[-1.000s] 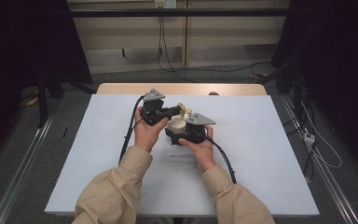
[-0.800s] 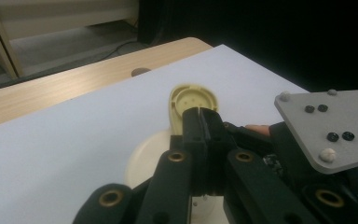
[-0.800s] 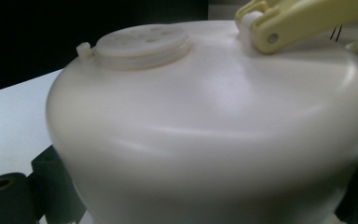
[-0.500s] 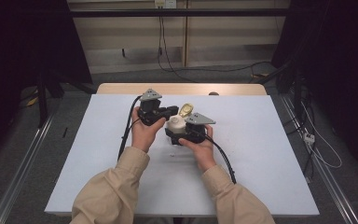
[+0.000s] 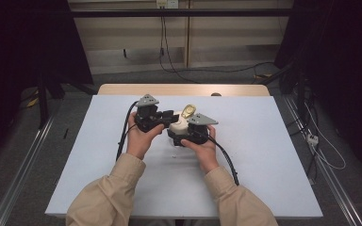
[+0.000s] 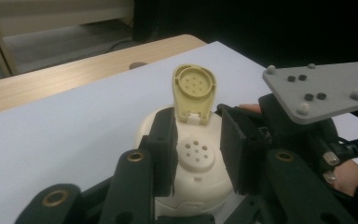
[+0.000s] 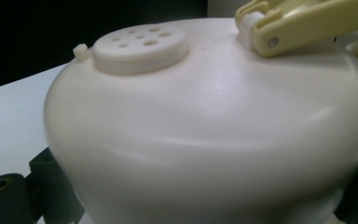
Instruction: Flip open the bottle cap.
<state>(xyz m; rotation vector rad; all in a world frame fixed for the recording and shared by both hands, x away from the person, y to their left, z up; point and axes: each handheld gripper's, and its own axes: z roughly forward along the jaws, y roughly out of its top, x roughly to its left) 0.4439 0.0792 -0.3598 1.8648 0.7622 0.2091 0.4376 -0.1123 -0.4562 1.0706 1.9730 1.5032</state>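
A: Largest first: the pale blue-white table top (image 5: 264,160) carries everything. At its middle, between the two hands, sits the cream rounded plastic shaker jar (image 5: 178,125).

B: And the right gripper (image 5: 185,137)?

A: It clamps the jar's body low down, its black jaws pressed against either side. The left gripper (image 6: 198,154) has just been opening; its jaws now stand spread on either side of the jar's white perforated spout (image 6: 195,154), pads clear of it.

B: The smallest piece?

A: The yellow hinged flip lid (image 6: 194,91), standing upright and open behind the spout.

B: What could go wrong?

A: I'd judge the lid could drop back shut if the left jaws brush it while pulling away. A sideways knock could also twist the smooth round jar in the right grip and scatter its contents.
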